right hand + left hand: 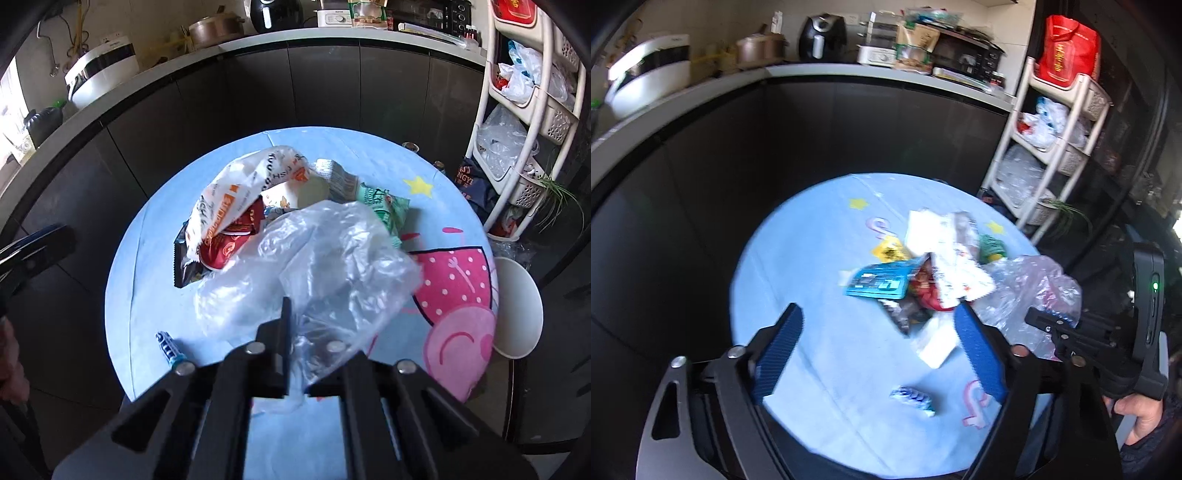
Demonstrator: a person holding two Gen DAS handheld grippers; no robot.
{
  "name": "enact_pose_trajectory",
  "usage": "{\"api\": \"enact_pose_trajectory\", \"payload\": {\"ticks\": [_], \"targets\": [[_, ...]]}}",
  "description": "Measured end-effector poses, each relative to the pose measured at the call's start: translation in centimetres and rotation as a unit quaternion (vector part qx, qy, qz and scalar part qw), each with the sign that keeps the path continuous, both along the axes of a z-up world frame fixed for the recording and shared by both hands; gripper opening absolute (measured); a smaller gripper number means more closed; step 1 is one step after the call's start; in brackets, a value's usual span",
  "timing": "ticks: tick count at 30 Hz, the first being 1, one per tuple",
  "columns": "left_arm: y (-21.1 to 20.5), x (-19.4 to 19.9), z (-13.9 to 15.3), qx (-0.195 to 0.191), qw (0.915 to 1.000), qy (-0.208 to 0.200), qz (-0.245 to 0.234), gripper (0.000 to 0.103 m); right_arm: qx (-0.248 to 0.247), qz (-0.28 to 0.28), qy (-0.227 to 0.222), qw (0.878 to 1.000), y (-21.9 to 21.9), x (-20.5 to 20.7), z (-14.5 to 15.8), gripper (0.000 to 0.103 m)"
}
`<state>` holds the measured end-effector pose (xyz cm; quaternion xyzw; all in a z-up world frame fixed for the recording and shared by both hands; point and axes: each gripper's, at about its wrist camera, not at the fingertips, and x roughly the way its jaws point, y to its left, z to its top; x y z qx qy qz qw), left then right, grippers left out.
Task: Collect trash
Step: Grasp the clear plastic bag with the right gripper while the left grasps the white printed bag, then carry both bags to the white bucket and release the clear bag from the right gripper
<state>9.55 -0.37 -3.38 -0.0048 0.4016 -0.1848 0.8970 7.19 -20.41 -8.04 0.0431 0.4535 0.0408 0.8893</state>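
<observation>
A pile of trash lies on a round table with a light blue cloth (820,354): a white printed paper bag (236,192), a red wrapper (229,243), a teal packet (879,282), a green packet (388,206) and a dark wrapper (184,266). A small blue-white wrapper (912,398) lies apart near the front; it also shows in the right wrist view (170,347). My left gripper (879,350) is open and empty above the table, short of the pile. My right gripper (295,332) is shut on a clear plastic bag (314,258), held over the pile's right side.
A dark cabinet with a grey counter (849,70) curves behind the table and carries kitchen appliances. A white shelf rack (1052,147) with plastic bags stands at the right. A white stool (517,306) stands by the table's right edge.
</observation>
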Motion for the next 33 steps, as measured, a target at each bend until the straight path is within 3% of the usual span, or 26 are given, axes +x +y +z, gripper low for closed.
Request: {"api": "enact_pose_trajectory", "payload": {"ticks": [2, 7, 13, 17, 20, 21, 22, 23, 24, 26, 33], "targets": [[-1.3, 0.6, -0.3, -0.013, 0.9996, 0.006, -0.024, 0.068, -0.008, 0.002, -0.011, 1.000, -0.4, -0.6, 0.5, 0.005], [-5.9, 2.7, -1.6, -0.012, 0.9967, 0.016, -0.078, 0.066, -0.018, -0.016, -0.036, 0.999, -2.1, -2.0, 2.1, 0.005], [-9.2, 7.3, -3.9, 0.004, 0.9950, 0.052, -0.085, 0.065, -0.017, -0.036, -0.042, 0.998, -4.1, -2.5, 3.0, 0.005], [-9.3, 10.8, -4.8, -0.008, 0.9912, 0.101, -0.085, 0.061, -0.012, -0.037, -0.039, 0.998, -4.3, -2.6, 2.9, 0.005], [-9.7, 12.1, -5.2, 0.008, 0.9890, 0.117, -0.090, 0.060, -0.010, -0.038, -0.037, 0.999, -4.1, -2.4, 2.8, 0.005], [-9.9, 12.4, -5.5, 0.015, 0.9886, 0.120, -0.090, 0.056, -0.009, -0.038, -0.036, 0.999, -3.9, -2.3, 2.7, 0.005], [-10.0, 12.5, -5.6, 0.019, 0.9878, 0.125, -0.091, 0.043, -0.009, -0.038, -0.035, 0.999, -3.8, -2.2, 2.8, 0.005], [-10.1, 12.7, -5.8, 0.022, 0.9867, 0.130, -0.095, 0.036, -0.011, -0.037, -0.035, 0.999, -3.8, -2.2, 2.9, 0.005], [-10.2, 12.6, -5.7, 0.023, 0.9866, 0.130, -0.096, 0.034, -0.012, -0.037, -0.038, 0.999, -3.7, -2.1, 3.1, 0.005], [-10.0, 12.2, -5.2, 0.023, 0.9876, 0.123, -0.095, 0.020, -0.014, -0.036, -0.046, 0.998, -3.8, -2.3, 3.8, 0.005], [-9.7, 8.8, 0.7, -0.002, 0.9925, 0.055, -0.109, 0.014, -0.015, -0.048, -0.095, 0.994, -5.2, -3.3, 7.6, 0.005]]}}
